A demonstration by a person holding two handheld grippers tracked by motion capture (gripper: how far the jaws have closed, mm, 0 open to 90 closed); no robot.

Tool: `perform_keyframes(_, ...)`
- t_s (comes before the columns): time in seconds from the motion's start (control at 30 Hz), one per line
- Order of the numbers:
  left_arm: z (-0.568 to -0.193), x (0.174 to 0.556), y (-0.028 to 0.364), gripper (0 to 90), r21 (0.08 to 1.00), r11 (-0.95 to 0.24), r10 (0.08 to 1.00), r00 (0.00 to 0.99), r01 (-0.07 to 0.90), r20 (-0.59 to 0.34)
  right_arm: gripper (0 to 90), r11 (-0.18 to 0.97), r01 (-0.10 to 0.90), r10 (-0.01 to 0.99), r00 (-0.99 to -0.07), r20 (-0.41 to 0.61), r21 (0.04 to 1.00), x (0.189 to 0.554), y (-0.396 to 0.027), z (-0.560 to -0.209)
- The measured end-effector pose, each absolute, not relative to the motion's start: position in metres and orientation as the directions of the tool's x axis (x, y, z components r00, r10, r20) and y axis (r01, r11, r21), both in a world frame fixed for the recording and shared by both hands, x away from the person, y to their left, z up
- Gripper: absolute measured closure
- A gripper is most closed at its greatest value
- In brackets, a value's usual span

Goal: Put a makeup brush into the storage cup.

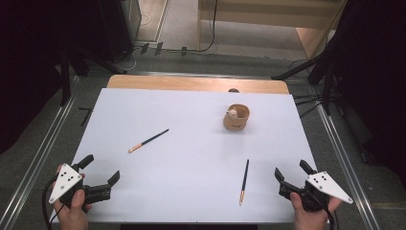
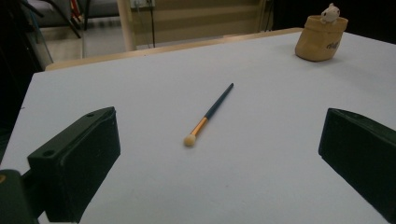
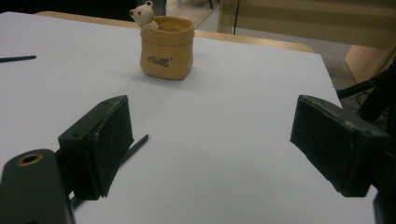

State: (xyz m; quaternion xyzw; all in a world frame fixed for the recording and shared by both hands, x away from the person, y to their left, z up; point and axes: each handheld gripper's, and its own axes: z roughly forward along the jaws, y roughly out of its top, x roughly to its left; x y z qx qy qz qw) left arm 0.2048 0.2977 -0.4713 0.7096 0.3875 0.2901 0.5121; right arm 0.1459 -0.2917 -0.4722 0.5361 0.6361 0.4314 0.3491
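Note:
Two makeup brushes lie on the white table [image 1: 191, 158]. One brush [image 1: 148, 140] [image 2: 208, 115], with a dark handle, orange ferrule and pale tip, lies left of centre. The other brush [image 1: 244, 181] [image 3: 134, 149] lies near the front right, partly hidden behind a jaw in the right gripper view. A tan pouch-shaped cup [image 1: 237, 118] [image 2: 321, 38] [image 3: 166, 47] with a small bear figure on its rim stands at the back right. My left gripper [image 1: 101, 168] [image 2: 219, 154] is open at the front left corner. My right gripper [image 1: 292, 171] [image 3: 208, 140] is open at the front right, just right of the second brush.
A wooden strip [image 1: 196, 84] borders the table's far edge. Metal rails [image 1: 48, 139] run along both sides. Black stands and cables [image 1: 316, 72] sit on the floor behind the table.

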Motion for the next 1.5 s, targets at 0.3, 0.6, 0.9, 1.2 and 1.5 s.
perform_keyframes(0.3,-0.472,0.205,0.297,0.0,0.950,-0.181,0.845,0.535,0.256,0.017,14.1,0.054,0.397,0.980,-0.199,0.029,0.916,0.149,-0.284,-0.466)
perform_keyframes(0.6,-0.472,0.204,0.296,0.0,0.951,-0.180,0.842,0.539,0.251,0.017,14.1,0.080,0.393,0.972,-0.233,0.015,0.916,0.153,-0.274,-0.460)
perform_keyframes(0.9,-0.472,0.204,0.294,0.0,0.950,-0.180,0.840,0.542,0.256,0.013,14.2,0.099,0.419,0.962,-0.271,0.021,0.902,0.161,-0.261,-0.455)
perform_keyframes(1.2,-0.472,0.203,0.294,0.0,0.951,-0.177,0.837,0.548,0.254,0.009,14.2,0.144,0.478,0.946,-0.322,0.020,0.866,0.174,-0.246,-0.453)
perform_keyframes(1.5,-0.471,0.203,0.294,0.0,0.952,-0.173,0.836,0.549,0.254,0.005,15.9,0.188,0.584,0.940,-0.341,0.028,0.790,0.191,-0.236,-0.454)
